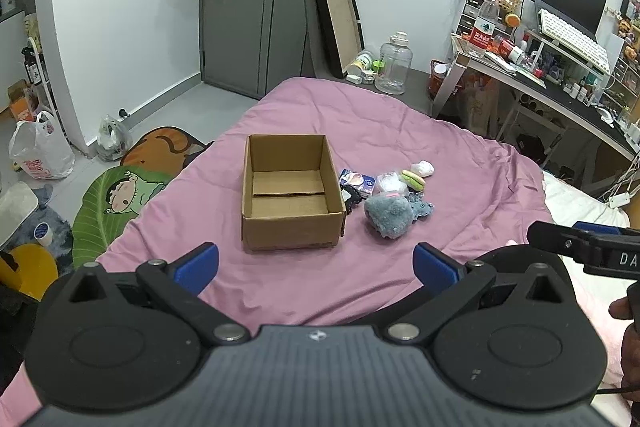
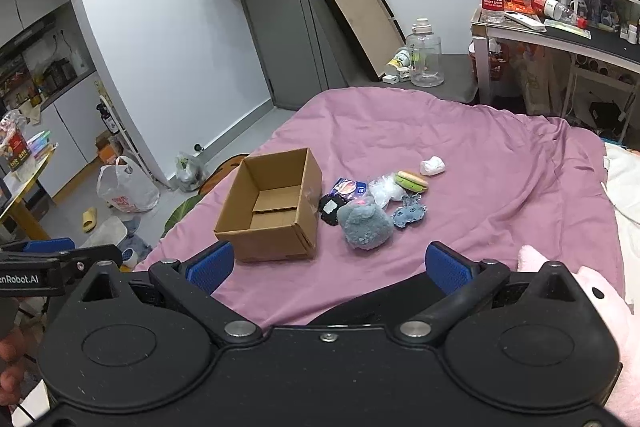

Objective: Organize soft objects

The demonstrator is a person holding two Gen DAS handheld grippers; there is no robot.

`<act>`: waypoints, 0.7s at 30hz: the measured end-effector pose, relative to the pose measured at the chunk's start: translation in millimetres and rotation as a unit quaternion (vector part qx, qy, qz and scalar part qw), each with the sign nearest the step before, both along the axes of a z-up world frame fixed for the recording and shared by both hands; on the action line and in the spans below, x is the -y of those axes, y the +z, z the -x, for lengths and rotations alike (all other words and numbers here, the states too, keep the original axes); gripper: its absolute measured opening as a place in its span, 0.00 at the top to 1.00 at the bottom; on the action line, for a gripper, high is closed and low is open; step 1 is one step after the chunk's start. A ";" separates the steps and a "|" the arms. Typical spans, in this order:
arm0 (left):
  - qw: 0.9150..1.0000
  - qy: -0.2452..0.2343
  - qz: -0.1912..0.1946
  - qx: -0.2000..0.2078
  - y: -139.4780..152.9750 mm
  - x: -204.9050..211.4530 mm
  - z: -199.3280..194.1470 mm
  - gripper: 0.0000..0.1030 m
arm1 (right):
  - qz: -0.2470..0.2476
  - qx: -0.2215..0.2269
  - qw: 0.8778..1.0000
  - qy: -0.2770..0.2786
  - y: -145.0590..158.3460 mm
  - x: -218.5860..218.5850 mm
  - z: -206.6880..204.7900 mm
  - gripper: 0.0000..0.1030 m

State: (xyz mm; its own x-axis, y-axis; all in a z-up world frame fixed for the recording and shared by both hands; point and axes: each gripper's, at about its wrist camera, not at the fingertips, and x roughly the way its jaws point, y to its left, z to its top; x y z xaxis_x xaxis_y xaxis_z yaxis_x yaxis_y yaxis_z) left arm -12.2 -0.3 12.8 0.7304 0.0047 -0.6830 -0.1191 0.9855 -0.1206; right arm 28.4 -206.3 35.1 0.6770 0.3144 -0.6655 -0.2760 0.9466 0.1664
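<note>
Left wrist view: we hold both hand-held grippers, left [image 1: 316, 267] and right [image 2: 328, 265], spread and empty, near the cardboard box [image 1: 290, 191]; soft toys [image 1: 390, 215] lie just beside it

Right gripper [image 2: 329, 267] gapes over bedspread [image 2: 480, 163], facing box [image 2: 272, 207] and toys [image 2: 364, 223].

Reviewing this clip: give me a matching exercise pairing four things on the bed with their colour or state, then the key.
Things:
1. cardboard box
2. fuzzy plush
3. macaron toy
4. left gripper

Descriptions:
A. green and tan, near the white lump
B. open, holding nothing
C. grey-blue, nearest the grippers
D. brown, empty, flaps open

Pairs: 1-D, 2-C, 3-A, 4-B
</note>
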 end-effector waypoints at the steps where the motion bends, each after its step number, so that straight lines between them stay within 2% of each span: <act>1: 1.000 0.002 -0.001 0.000 0.5 -0.5 -0.3 0.01 | 0.000 -0.001 1.000 0.000 -0.3 -0.2 0.1 0.00; 21: 1.000 0.000 0.004 0.008 5.7 -4.3 0.9 0.01 | 0.017 0.008 1.000 0.005 1.6 -5.4 2.8 0.00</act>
